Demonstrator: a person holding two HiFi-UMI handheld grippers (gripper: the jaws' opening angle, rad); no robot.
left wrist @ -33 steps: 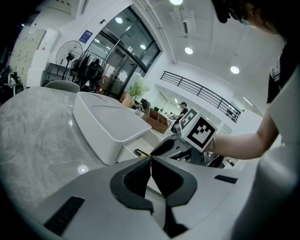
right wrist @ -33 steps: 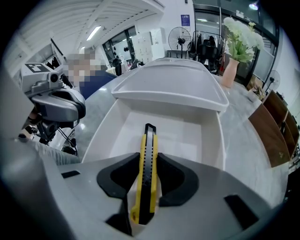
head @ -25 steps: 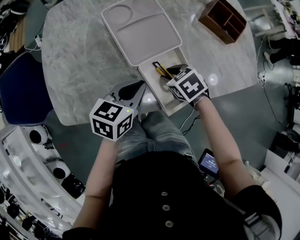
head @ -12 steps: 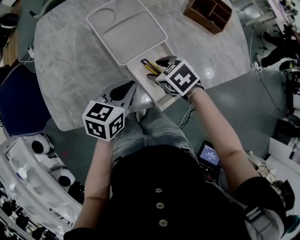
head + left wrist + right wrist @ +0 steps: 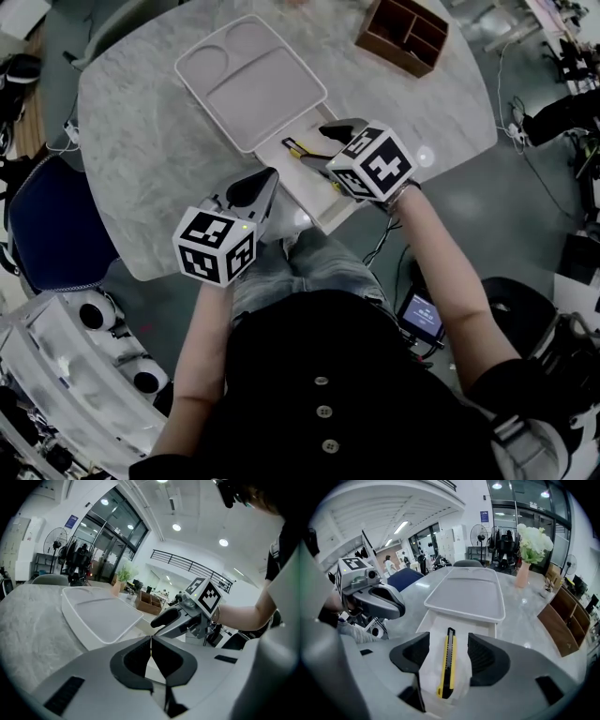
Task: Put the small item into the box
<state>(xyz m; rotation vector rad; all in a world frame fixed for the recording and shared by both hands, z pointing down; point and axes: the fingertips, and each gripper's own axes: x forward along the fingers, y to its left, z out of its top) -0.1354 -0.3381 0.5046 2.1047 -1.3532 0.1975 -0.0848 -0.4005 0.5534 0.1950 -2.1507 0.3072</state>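
Utility knife (image 5: 448, 663) in the white box (image 5: 476, 623)
We are opening the fingers (image 5: 485, 656) of our right gripper (image 5: 448, 641), the yellow knife lying loose between them; the fingers (image 5: 136, 660) of our left gripper (image 5: 151, 639) are closed on nothing.

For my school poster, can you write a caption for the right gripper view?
The right hand-held gripper, jaws opening, with the yellow knife lying between them in the white box.

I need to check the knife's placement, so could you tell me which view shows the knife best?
The right gripper view: the whole knife lies in the box between the right gripper's opening jaws, touching neither. The head view shows only part of it beyond that gripper; the left gripper view shows none.
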